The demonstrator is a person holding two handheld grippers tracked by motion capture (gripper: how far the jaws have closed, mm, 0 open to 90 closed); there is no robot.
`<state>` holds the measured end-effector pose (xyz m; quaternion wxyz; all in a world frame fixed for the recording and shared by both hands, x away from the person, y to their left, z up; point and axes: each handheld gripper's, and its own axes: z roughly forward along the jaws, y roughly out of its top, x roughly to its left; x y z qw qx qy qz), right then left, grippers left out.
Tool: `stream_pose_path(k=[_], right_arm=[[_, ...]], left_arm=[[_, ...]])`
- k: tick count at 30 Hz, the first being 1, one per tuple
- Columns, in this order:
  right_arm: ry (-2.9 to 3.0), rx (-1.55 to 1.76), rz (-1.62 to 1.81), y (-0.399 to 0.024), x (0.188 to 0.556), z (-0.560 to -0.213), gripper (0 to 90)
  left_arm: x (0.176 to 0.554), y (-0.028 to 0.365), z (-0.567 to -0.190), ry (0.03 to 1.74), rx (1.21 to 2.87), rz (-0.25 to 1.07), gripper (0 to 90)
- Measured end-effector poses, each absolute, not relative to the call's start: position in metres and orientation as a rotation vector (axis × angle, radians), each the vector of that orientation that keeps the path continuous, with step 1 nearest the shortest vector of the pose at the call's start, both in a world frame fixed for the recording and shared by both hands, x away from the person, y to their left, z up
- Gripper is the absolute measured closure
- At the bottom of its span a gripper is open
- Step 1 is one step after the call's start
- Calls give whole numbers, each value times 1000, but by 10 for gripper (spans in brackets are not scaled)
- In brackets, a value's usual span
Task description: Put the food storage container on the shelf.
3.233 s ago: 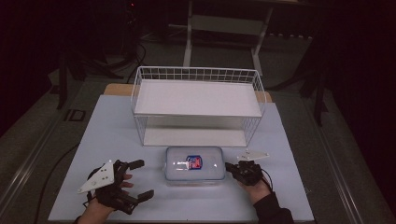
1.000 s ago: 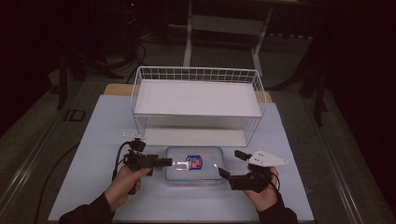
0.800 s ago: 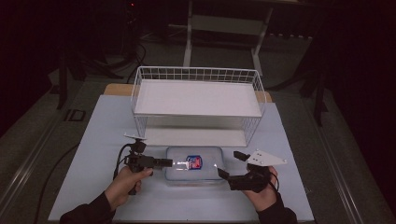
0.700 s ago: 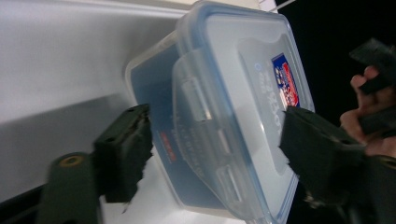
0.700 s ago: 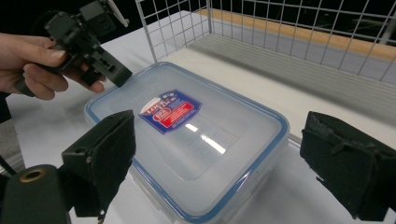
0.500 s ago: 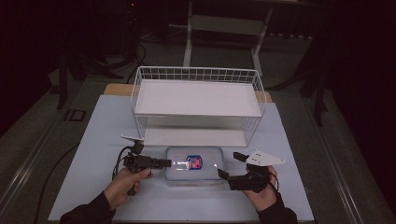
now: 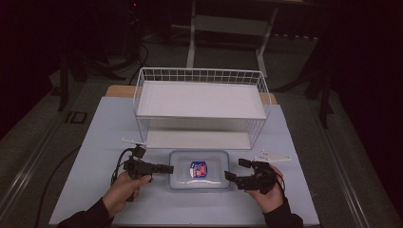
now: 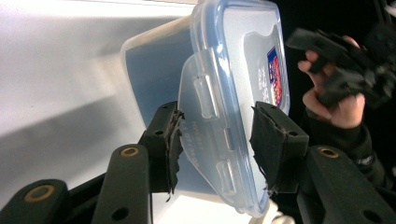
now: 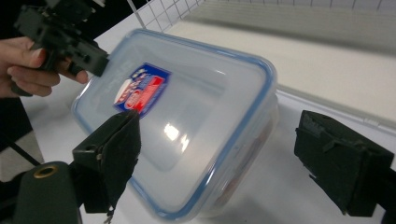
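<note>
The left gripper jaws have just closed onto the container lid's latch tab; unlatching may follow. The right gripper jaws stand apart, straddling the opposite end.

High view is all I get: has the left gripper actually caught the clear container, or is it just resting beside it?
Observer: Caught. In the left gripper view, the left gripper has just been closing its jaws, and they now press on the latch flap at the end of the container.
Operator: And the right one?
Observer: The right gripper has been closing slightly, with the container's other end between its jaws. Its pads appear clear of the container, so it has no grip.
</note>
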<state>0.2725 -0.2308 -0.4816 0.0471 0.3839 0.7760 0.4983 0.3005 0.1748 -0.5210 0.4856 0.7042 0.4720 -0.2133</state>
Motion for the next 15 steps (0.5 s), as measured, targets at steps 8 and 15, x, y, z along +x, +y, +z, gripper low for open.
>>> stream_pose_path(k=[8,15], right_arm=[[2456,1312,1595,-237,285,-494,216],[2531,1425,1690,-245,297,-508,293]], left_arm=[[294,174,-516,1044,1775,-471,566],[290,174,-515,1008,1784,-453,574]])
